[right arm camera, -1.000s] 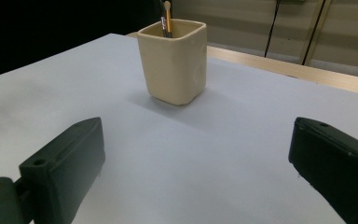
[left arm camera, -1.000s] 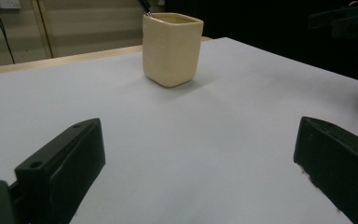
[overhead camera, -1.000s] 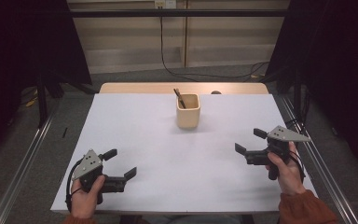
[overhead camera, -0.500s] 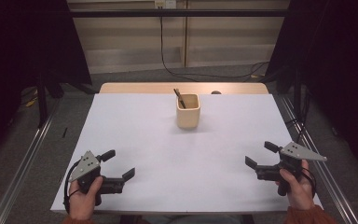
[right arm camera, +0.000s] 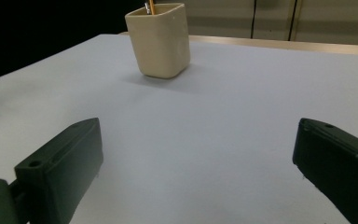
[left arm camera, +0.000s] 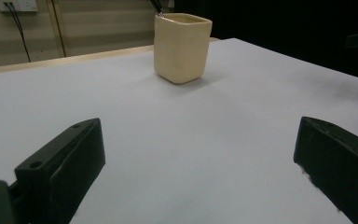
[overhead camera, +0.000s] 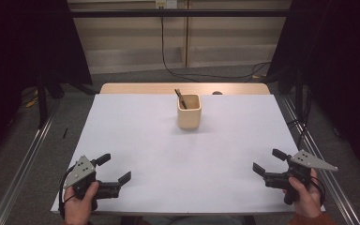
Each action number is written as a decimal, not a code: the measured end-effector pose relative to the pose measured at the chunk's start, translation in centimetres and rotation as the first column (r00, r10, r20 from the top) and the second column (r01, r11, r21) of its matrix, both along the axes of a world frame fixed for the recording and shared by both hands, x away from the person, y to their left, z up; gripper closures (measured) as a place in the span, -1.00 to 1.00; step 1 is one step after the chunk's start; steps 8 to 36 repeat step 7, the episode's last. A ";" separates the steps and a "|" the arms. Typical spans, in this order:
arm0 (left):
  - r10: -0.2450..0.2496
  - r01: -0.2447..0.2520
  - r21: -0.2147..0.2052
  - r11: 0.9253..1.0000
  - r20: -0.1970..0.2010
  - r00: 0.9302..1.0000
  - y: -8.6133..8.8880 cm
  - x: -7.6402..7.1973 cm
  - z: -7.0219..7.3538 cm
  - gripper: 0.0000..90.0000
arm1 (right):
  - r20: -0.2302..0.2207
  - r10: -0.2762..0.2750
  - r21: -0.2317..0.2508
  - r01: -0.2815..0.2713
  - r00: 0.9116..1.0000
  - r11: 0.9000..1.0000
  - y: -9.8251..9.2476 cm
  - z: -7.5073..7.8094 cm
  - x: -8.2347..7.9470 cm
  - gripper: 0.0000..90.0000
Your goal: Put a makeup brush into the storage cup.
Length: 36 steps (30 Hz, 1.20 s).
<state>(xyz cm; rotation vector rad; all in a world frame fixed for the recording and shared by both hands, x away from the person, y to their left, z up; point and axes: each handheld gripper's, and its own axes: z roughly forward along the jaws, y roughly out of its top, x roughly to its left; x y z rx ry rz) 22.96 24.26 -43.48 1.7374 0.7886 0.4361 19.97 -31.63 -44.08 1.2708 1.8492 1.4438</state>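
Both tools stand wide open and empty, the left gripper (overhead camera: 114,170) at the near left corner of the white worktop (overhead camera: 136,136), the right gripper (overhead camera: 268,160) near the near right corner. Well apart from both, the cream holder (overhead camera: 189,111) stands upright toward the middle of the far edge, with what seems to be a pencil (overhead camera: 180,98) leaning inside. The holder looks stiff, smooth and probably slippery, best clamped across two opposite flat walls; the thin, light stick would take a pinch at its free upper end.
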 end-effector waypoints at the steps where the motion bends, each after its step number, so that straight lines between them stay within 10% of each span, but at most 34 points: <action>1: 0.002 -0.002 -0.002 1.000 -0.002 1.000 0.0 0.0 0.0 -0.96 | 0.004 -0.003 -0.009 0.003 1.000 1.000 0.0 0.0 -0.1 -0.98; 36: 0.011 -0.011 -0.006 1.000 -0.004 1.000 0.2 0.3 0.0 -0.96 | 0.011 -0.008 -0.006 0.009 1.000 1.000 -0.1 0.1 -0.1 -0.98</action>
